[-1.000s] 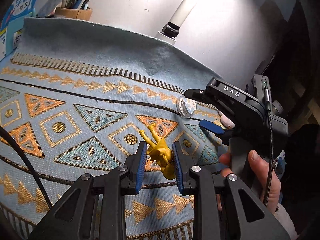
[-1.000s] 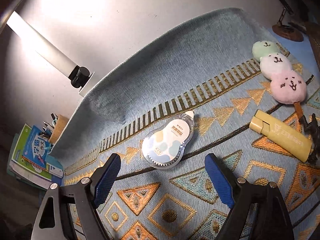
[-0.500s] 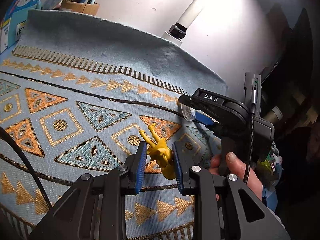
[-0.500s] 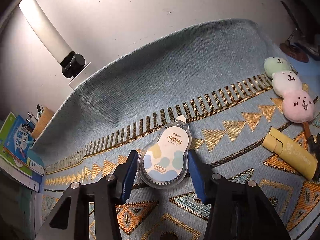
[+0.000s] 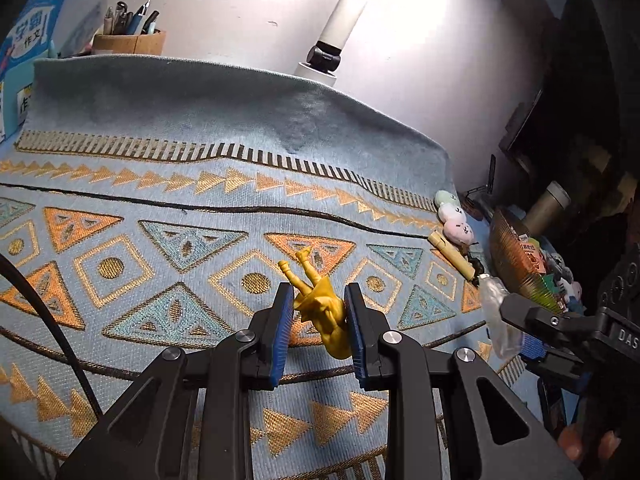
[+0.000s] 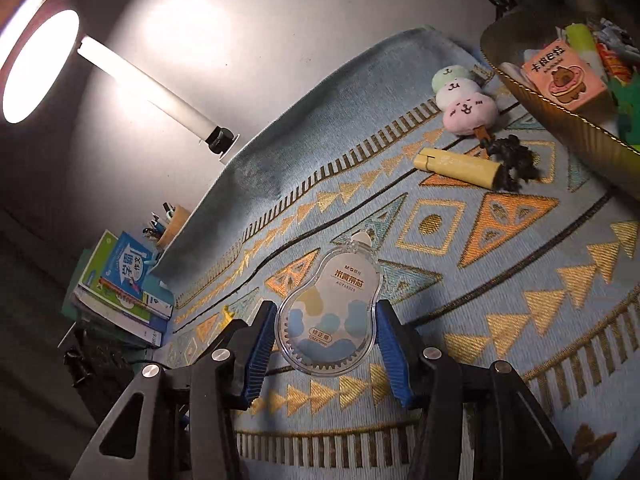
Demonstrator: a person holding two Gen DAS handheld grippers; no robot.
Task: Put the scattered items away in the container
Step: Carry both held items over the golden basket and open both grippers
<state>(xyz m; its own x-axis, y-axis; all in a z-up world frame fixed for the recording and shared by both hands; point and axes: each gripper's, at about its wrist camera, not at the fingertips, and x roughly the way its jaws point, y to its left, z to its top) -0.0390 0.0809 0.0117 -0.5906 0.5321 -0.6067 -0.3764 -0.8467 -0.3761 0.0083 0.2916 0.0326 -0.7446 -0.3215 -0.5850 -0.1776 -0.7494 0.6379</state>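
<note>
Above the blue patterned woven cloth (image 6: 500, 280), both grippers carry loads. Left gripper (image 5: 316, 312) has its jaws pinching a small yellow plastic figurine (image 5: 324, 308), legs sticking fwd, clear of the cloth. Right gripper (image 6: 326, 340) has its jaws clamped on a clear teardrop-shaped correction tape dispenser (image 6: 332, 312), held w/ its nose pointing fwd. Gold ribbed bowl-like container (image 6: 560, 120) sits at the cloth's far right, already part full.

Judgement: the carry is the step now. Keep the grip firm, approx level, go over the rim rather than past the pastel plush dango skewer (image 6: 464, 98) & yellow lighter-shaped block (image 6: 456, 164), release low inside, one gripper at a time.
</note>
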